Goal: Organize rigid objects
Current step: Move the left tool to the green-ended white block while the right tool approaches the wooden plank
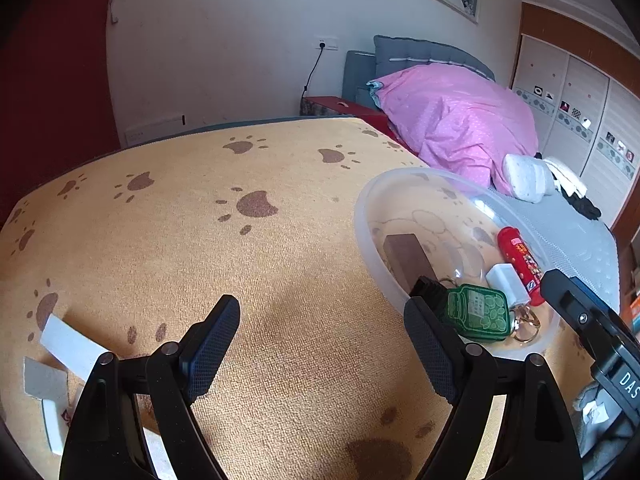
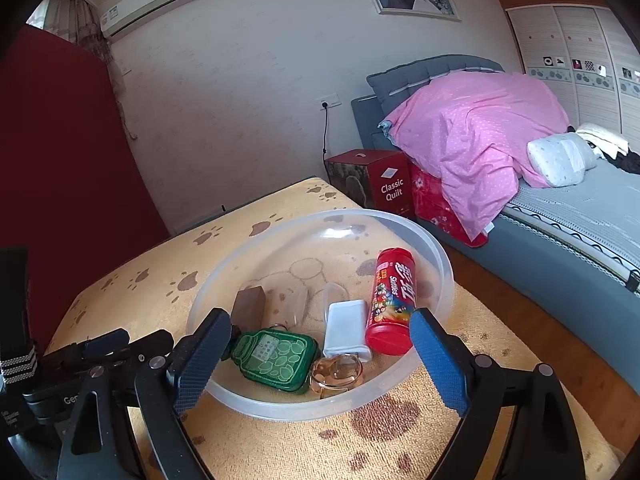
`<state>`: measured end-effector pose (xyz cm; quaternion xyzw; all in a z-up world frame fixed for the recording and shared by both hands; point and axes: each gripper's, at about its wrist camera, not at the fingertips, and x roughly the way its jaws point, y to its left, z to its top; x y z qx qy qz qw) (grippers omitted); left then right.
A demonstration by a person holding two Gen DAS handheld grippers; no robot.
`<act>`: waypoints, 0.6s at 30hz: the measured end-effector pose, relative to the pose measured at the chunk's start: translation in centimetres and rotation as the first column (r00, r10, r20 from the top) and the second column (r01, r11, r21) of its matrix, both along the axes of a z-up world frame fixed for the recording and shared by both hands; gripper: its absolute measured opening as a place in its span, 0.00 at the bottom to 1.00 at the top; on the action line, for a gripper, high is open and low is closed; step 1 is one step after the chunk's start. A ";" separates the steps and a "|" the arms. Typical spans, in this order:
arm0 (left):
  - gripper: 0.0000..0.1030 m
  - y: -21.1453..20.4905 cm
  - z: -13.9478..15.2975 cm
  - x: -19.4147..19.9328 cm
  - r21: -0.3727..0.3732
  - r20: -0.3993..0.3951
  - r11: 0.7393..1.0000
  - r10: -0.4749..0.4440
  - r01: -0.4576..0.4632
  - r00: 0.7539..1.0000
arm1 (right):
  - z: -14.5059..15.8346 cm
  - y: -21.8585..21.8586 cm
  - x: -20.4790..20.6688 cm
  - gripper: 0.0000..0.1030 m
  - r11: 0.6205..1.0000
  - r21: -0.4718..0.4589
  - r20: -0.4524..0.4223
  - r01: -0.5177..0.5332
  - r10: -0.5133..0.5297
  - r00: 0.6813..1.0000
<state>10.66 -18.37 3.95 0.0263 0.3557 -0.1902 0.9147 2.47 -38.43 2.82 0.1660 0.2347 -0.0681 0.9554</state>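
Note:
A clear plastic bowl [image 2: 436, 256] sits on the paw-print cloth and also shows in the left wrist view [image 1: 368, 240]. It holds a red Skittles tube [image 2: 390, 300], a white charger [image 2: 346, 330], a green bottle-shaped keychain [image 2: 272, 356], a brown block [image 2: 248, 308] and a small amber glass bottle [image 2: 336, 374]. My right gripper [image 2: 320, 352] is open and empty, just above the bowl's near side. My left gripper [image 1: 322, 344] is open and empty over bare cloth, left of the bowl; its right finger [image 1: 430, 348] is beside the rim.
The orange paw-print table top [image 1: 240, 264] drops off at its far and right edges. White paper pieces [image 1: 68, 344] lie at its near left. A bed with a pink quilt [image 2: 472, 136] and a red box [image 2: 384, 184] stand beyond.

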 end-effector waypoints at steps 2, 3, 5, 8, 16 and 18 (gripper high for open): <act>0.82 0.1 0.0 -0.1 0.009 0.004 1.000 0.006 -0.006 1.000 | 0.0 0.0 0.0 0.91 1.000 0.001 -0.001 -0.005 0.005 1.000; 0.82 0.2 0.0 -0.2 0.013 0.007 1.000 0.008 -0.008 1.000 | 0.0 0.0 0.0 0.91 1.000 0.003 -0.002 -0.007 0.007 1.000; 0.82 0.3 0.1 -0.4 0.022 0.013 1.000 0.010 -0.011 1.000 | 0.0 0.0 0.0 0.91 1.000 0.003 -0.003 -0.008 0.008 1.000; 0.82 0.5 0.2 -0.9 0.039 0.027 0.999 0.016 -0.017 0.999 | 0.0 0.0 0.0 0.91 1.000 0.002 -0.003 -0.008 0.008 1.000; 0.82 1.4 0.5 -1.8 0.065 0.051 0.997 0.032 -0.035 0.998 | 0.1 0.1 0.1 0.91 1.000 -0.007 0.000 -0.003 0.003 1.000; 0.82 1.7 0.5 -1.9 0.067 0.053 0.997 0.036 -0.040 0.998 | 0.0 0.2 0.1 0.91 1.000 -0.009 -0.001 0.000 0.000 1.000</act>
